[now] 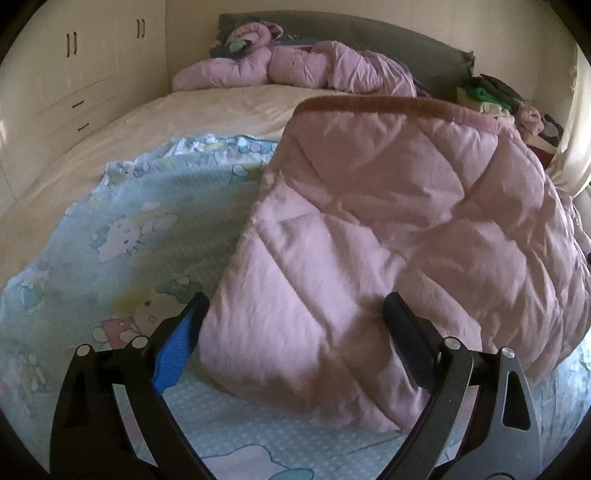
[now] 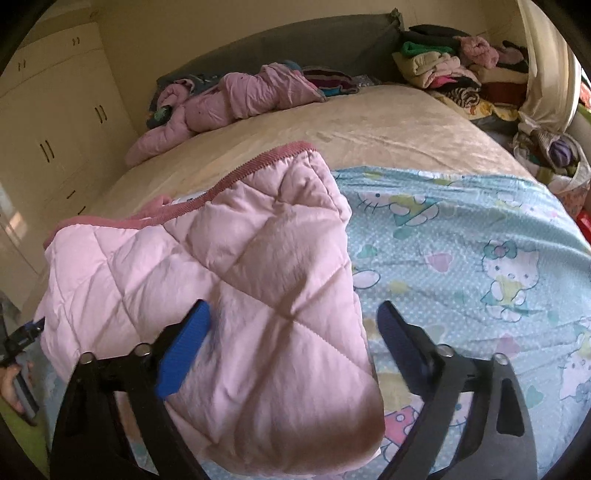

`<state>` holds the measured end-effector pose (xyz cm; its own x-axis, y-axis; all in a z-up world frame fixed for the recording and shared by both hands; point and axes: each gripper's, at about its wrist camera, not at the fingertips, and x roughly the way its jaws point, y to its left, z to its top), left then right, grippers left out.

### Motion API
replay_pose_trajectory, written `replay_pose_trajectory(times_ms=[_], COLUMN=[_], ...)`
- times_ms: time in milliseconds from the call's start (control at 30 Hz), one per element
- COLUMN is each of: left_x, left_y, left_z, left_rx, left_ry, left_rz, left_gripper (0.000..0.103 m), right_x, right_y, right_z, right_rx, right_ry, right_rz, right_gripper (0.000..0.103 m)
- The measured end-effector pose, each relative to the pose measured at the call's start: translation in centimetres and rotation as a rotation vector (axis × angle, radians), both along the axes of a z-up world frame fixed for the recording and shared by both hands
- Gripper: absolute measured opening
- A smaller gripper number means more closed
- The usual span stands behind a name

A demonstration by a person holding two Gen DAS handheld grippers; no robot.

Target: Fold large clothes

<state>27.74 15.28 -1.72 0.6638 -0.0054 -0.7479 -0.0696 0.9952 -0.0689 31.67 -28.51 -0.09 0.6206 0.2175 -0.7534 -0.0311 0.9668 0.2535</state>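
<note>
A pink quilted blanket (image 1: 399,236) lies folded into a thick bundle on a bed, resting on a light blue sheet (image 1: 122,236) printed with cartoon cats. The sheet covers the near part of the bed; beyond it the cream mattress cover (image 1: 207,110) is bare up to the far edge. The blanket has diamond stitching and a darker pink ribbed trim (image 1: 373,105) along its far edge.

The left hand-held gripper (image 1: 295,314) has its jaws spread wide, holding nothing. Its blue-padded finger (image 1: 177,350) sits just beside the blanket's left edge, over the sheet, while the other finger is over the blanket's near part.

From the right wrist view, the right hand-held gripper (image 2: 293,319) is also spread wide and holds nothing. One finger is over the blanket (image 2: 207,280) and the other over the sheet (image 2: 472,258), with the blanket's right edge between them.

At the far edge of the bed, against a grey headboard (image 1: 369,33), lies a crumpled pink padded garment (image 1: 288,64). A heap of mixed clothes (image 2: 450,70) sits at the far right corner. Cream wardrobe doors (image 1: 74,55) with dark handles stand along the left wall.
</note>
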Motion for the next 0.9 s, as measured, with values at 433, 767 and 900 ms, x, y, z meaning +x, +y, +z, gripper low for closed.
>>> replay_pose_trajectory(times_ms=[433, 767, 900], left_x=[0.0, 5.9, 8.1], left_y=[0.8, -0.5, -1.2], left_z=[4.0, 6.2, 5.3], left_rx=[-0.101, -0.055, -0.015], left_ry=[-0.180, -0.259, -0.239], left_rz=[-0.004, 0.013, 0.025], left_gripper=[0.017, 0.017, 0.017], right_x=[-0.4, 6.1, 8.3], right_y=[1.3, 0.2, -0.4], right_z=[1.7, 2.8, 0.3], right_rx=[-0.013, 0.046, 0.053], right_ry=[-0.149, -0.220, -0.163], right_rz=[-0.028, -0.174, -0.224], right_gripper=[0.019, 0.018, 0.018])
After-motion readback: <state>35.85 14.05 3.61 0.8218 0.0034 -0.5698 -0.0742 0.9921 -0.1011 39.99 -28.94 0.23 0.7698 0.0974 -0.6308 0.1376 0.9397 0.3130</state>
